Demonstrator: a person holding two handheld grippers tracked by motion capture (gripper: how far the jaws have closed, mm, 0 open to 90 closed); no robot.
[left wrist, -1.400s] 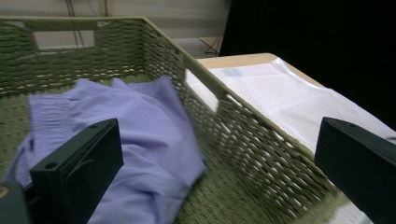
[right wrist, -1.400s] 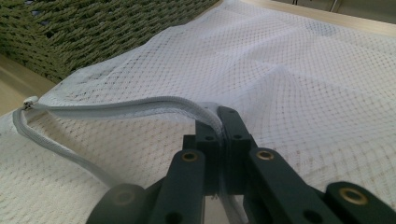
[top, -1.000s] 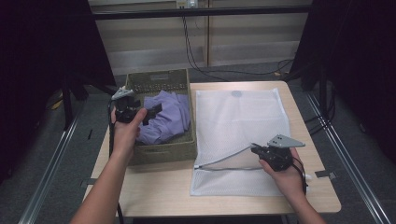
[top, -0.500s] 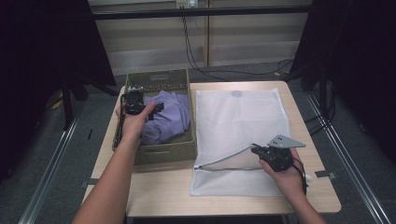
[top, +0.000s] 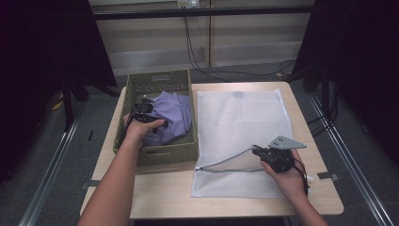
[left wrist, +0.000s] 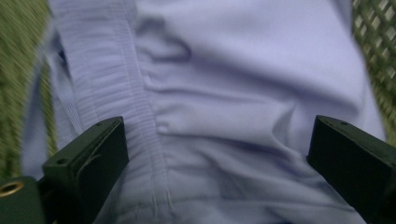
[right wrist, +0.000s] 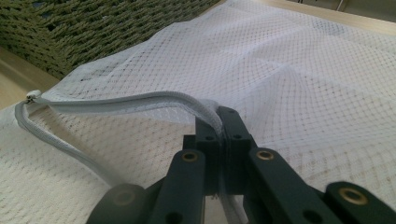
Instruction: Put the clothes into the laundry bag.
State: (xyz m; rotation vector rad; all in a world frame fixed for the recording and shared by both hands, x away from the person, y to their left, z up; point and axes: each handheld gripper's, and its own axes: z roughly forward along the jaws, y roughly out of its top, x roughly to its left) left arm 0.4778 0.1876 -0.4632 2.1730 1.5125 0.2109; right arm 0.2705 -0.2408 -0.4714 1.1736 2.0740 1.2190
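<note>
A lilac garment (top: pixel 171 117) lies crumpled in a green woven basket (top: pixel 167 154) at the table's left. My left gripper (top: pixel 149 123) is down in the basket over the garment, its jaws wide apart. In the left gripper view the lilac cloth (left wrist: pixel 224 93) and its ribbed band (left wrist: pixel 112 84) lie between the open jaws. A white mesh laundry bag (top: pixel 240 127) lies flat at the table's middle. My right gripper (top: pixel 256 151) is shut on the bag's zipper edge (right wrist: pixel 154 100), holding the upper lip raised so the mouth gapes.
Bare table (top: pixel 160 193) shows in front of the basket and along the right edge. Cables (top: pixel 197 56) hang behind the table's far edge. The basket's woven wall (right wrist: pixel 93 28) stands close to the bag's open mouth.
My left gripper has moved down and inward from the basket's far left rim onto the lilac garment. The right gripper has kept still on the zipper edge.
</note>
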